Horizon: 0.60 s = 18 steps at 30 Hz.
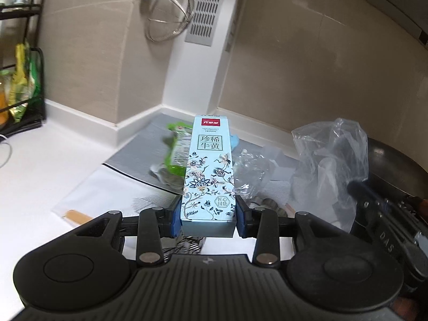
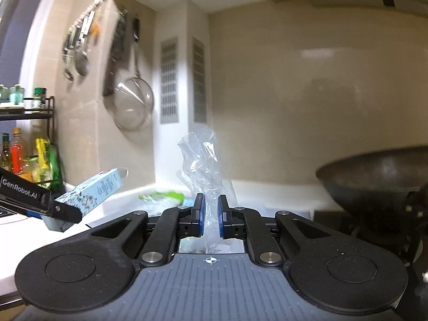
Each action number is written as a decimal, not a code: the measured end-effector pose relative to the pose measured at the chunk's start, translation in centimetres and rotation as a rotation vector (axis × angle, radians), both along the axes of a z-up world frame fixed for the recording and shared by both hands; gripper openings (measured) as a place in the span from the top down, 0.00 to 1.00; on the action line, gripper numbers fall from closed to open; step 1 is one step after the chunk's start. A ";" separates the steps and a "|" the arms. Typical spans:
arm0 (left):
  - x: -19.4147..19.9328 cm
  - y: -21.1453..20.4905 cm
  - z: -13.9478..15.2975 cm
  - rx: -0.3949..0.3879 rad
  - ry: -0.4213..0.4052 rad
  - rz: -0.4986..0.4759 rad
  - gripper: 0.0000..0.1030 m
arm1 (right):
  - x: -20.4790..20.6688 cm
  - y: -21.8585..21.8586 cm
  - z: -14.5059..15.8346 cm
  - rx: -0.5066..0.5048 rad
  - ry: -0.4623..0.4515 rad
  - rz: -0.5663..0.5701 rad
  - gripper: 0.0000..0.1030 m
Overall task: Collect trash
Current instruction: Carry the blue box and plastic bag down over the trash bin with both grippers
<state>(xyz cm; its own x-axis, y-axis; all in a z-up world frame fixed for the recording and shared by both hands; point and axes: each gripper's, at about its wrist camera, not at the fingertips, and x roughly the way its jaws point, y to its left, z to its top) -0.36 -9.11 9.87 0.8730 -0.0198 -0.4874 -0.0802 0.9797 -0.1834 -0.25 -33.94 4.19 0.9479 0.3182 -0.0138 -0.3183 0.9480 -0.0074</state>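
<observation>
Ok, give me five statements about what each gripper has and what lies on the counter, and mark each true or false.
1. The left gripper is shut on the light blue floral box. True.
2. The right gripper is open with nothing between its pads. False: it pinches the clear plastic bag.
3. A green wrapper lies on the counter beyond the box. True.
4. A dark wok shows at the right of the right wrist view. True.
5. The strainer lies on the counter. False: it hangs on the wall.

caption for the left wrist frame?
Left gripper clamps a floral blue carton above the littered counter.
</observation>
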 end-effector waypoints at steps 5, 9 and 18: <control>-2.5 1.1 0.8 -0.052 -0.011 0.010 0.59 | -0.8 0.5 0.8 0.013 0.001 0.009 0.90; -4.3 2.1 1.5 -0.079 -0.032 0.017 0.59 | -1.7 0.6 1.4 0.016 -0.021 0.014 0.91; -6.3 4.0 1.7 -0.123 -0.052 0.051 0.59 | -2.6 0.4 2.1 0.044 -0.035 0.025 0.91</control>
<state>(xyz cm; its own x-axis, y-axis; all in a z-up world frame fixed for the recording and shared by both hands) -6.69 -5.10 11.58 0.8983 -0.0318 -0.4383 -0.1164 0.9446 -0.3071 -2.86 -33.50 6.33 0.9392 0.3418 0.0335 -0.3427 0.9392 0.0230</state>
